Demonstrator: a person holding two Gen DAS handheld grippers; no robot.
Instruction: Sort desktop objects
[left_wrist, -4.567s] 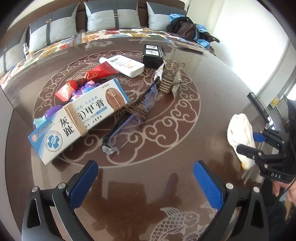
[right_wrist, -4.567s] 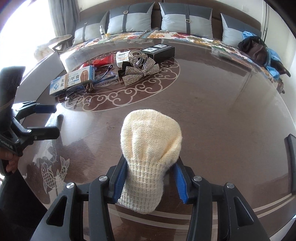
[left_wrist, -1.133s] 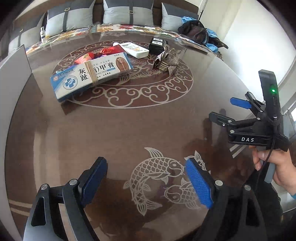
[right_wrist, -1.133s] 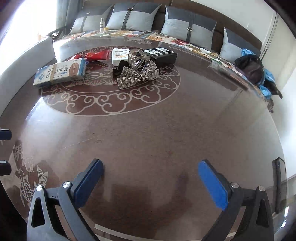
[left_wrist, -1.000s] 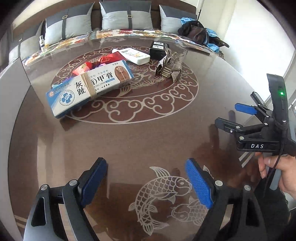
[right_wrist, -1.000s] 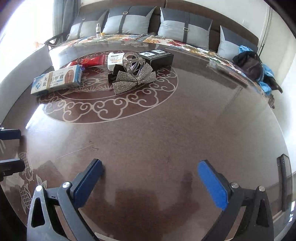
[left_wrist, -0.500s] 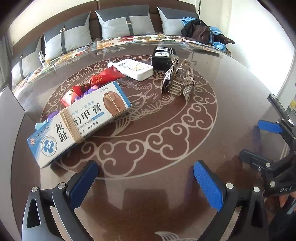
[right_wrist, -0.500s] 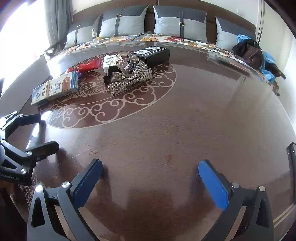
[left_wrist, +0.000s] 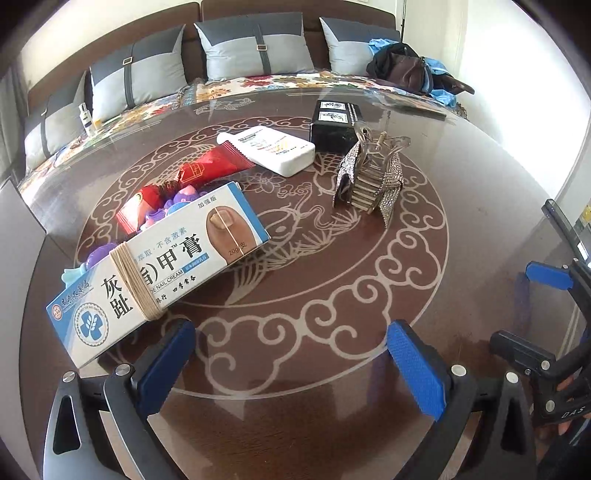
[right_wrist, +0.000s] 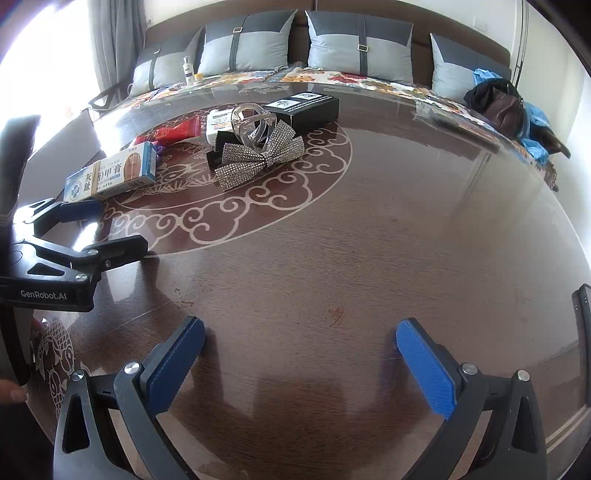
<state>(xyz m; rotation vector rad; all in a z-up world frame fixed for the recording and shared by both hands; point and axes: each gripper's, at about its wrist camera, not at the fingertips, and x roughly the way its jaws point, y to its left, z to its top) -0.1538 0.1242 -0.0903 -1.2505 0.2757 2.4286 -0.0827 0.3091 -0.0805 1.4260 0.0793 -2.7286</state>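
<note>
My left gripper (left_wrist: 291, 363) is open and empty, low over the round brown table (left_wrist: 332, 280), just short of a blue and white cream box (left_wrist: 159, 266) bound with a rubber band. Behind the box lie purple toy pieces (left_wrist: 177, 201), a red packet (left_wrist: 207, 168), a white tube (left_wrist: 269, 149), a black box (left_wrist: 334, 123) and a rhinestone bow hair clip (left_wrist: 371, 177). My right gripper (right_wrist: 299, 363) is open and empty over bare table, far from the bow clip (right_wrist: 258, 147) and the cream box (right_wrist: 110, 173). The left gripper also shows in the right wrist view (right_wrist: 96, 229).
A sofa with grey cushions (left_wrist: 255, 48) and a floral cover runs behind the table. Dark bags (right_wrist: 506, 103) lie on it at the right. A small bottle (right_wrist: 189, 70) stands on the sofa. A dark phone (right_wrist: 583, 332) lies at the table's right edge.
The right gripper has let go of the cream knitted item, which is out of view now. The glasses are gone from beside the cream box. The left gripper has moved forward toward the box.
</note>
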